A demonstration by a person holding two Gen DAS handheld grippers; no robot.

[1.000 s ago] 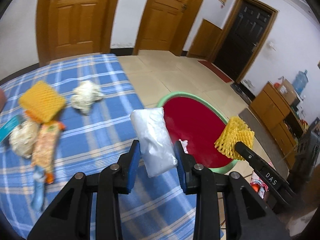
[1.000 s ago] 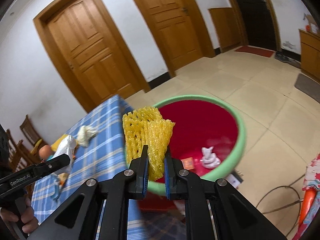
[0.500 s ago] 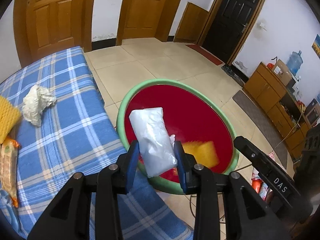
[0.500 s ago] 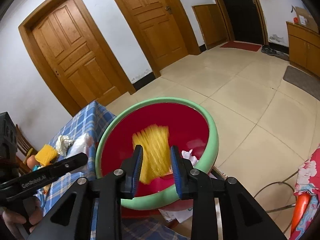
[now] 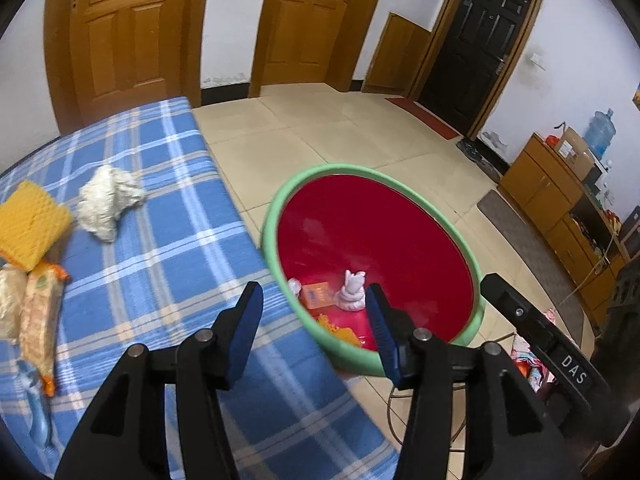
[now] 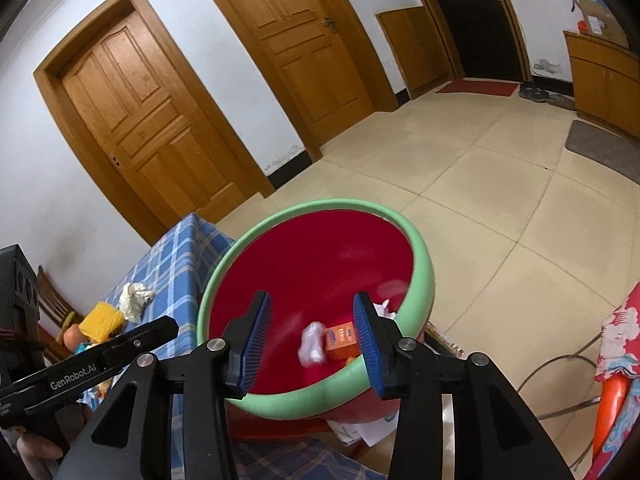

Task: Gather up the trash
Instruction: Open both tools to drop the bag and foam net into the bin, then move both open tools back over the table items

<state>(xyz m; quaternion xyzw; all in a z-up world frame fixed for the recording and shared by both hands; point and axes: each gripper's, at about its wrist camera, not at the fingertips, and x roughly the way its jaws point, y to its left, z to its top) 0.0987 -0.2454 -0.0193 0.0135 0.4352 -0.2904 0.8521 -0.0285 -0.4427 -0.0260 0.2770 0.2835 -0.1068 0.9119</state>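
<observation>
Now both tools, left tool [image 5: 314, 322] & right tool [image 6: 310, 334], are opened, nothing held; worktop [image 5: 168, 248] scraps could be snagged w/ cloth.

The left gripper [image 5: 314, 322] hangs over the near rim of the red basin [image 5: 288, 204] with its green edge; its jaws have just been opening and nothing sits between the blue pads [image 5: 246, 330]. Inside the basin lie a pale twisted wrapper [image 5: 352, 290], a small orange box [image 5: 316, 295] and what may be a bit of yellow foam net [image 5: 340, 332], partly hidden. On the blue checked cloth [image 5: 168, 240] rest a crumpled white tissue [image 5: 106, 202], a yellow foam block [image 5: 28, 224] and an orange snack packet [image 5: 40, 316]. The right gripper [image 5: 552, 356] juts in at the lower right.
</observation>
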